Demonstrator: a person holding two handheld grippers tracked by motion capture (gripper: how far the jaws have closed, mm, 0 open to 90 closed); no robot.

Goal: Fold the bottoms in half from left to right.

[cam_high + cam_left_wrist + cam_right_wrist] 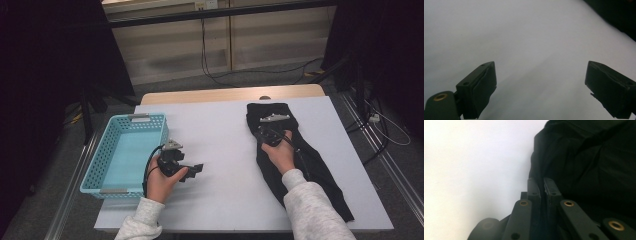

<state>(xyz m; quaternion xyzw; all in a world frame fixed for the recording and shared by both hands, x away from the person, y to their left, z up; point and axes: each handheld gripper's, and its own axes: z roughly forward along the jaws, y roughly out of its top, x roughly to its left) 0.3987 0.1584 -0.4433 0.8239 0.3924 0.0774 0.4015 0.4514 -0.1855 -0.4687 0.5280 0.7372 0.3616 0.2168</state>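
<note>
A black garment (320, 175) lies lengthwise on the right half of the white table (215, 125). My right gripper (265, 131) rests at the garment's left edge near its far end. In the right gripper view the right gripper (542, 185) has its jaws pressed together, with a fold of the black garment (589, 157) pinched between them. My left gripper (194, 171) is held low over bare table near the front left, pointing right. The left gripper (540, 72) stands wide open in its own view with nothing between its jaws.
A light blue plastic basket (100, 160) sits at the table's left edge, just left of my left hand, with nothing visible inside. Beyond the far table edge are a floor with cables (210, 60) and dark stands on both sides.
</note>
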